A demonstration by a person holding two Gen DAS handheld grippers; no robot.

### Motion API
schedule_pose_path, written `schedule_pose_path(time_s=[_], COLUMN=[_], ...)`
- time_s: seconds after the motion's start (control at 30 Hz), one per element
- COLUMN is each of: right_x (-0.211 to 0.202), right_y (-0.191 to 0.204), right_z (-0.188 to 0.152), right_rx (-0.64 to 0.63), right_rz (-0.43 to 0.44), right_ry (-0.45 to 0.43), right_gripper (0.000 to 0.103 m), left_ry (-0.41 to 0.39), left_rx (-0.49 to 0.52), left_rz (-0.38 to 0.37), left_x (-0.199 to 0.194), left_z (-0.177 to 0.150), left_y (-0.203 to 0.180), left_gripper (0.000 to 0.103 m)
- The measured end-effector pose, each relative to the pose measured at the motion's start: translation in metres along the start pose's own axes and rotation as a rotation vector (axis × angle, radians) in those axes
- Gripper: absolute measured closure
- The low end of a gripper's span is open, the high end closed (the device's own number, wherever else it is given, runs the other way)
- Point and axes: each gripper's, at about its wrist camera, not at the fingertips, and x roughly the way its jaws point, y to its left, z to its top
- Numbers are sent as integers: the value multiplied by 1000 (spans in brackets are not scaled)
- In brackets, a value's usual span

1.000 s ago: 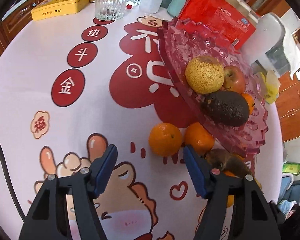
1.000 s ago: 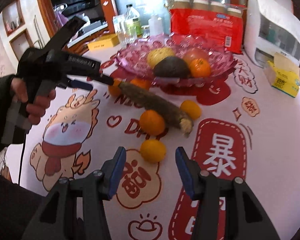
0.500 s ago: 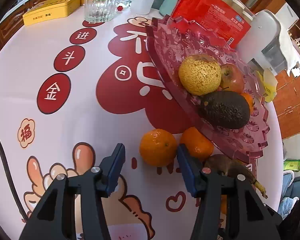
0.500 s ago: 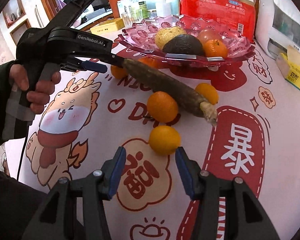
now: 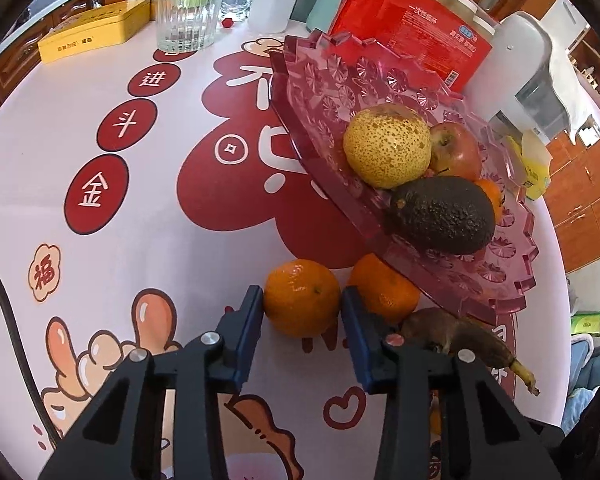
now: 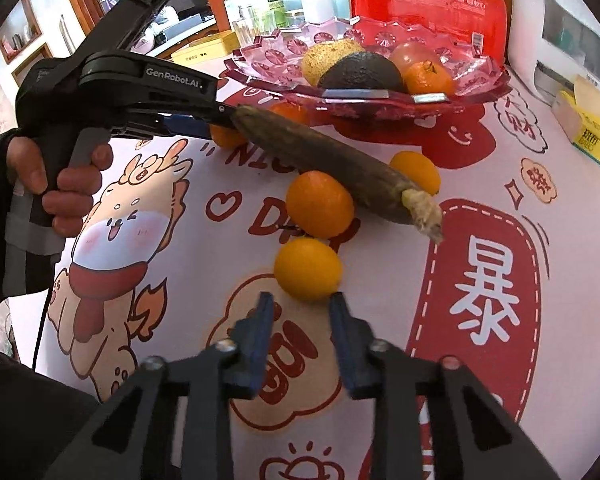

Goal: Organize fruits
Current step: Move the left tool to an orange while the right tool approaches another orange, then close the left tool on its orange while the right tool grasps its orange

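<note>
Left gripper (image 5: 302,312) flanks mandarin (image 5: 302,298); right view hides contact.

Left gripper (image 5: 302,300): matte black frame w/ triangular cut-outs, blue pads (image 5: 247,330), silver screws at pivots. Right gripper (image 6: 300,308): same build, blue pads (image 6: 262,340). Left unit body, seen from right wrist cam: black pistol grip, grey trigger, white "GenRobot.AI" marking, thin black cable. Left hand (image 6: 56,184): bare skin, dark sleeve.
</note>
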Motion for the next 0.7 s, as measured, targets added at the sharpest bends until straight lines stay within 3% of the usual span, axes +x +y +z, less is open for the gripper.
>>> schedule_pose_path(time_s=[0.13, 0.37, 0.4, 0.53, 0.7], right_x=[0, -1, -2, -1, 1], right_y=[2, 5, 4, 2, -2], right_z=[0, -1, -1, 1, 8], right_rx=[-6, 1, 1, 6, 32], right_rz=[9, 18, 18, 7, -14], right_ry=[3, 1, 1, 3, -6], right_gripper=[89, 88, 87, 67, 63], left_ry=[-18, -41, -43, -41, -52], left_rx=[-2, -1, -2, -13, -29], left_rz=[-6, -7, -6, 12, 22], left_x=[-9, -26, -28, -33, -41], left_z=[-3, -10, -12, -15, -18], left_y=[-1, 1, 2, 8, 15], left_gripper=[65, 65, 65, 65, 65])
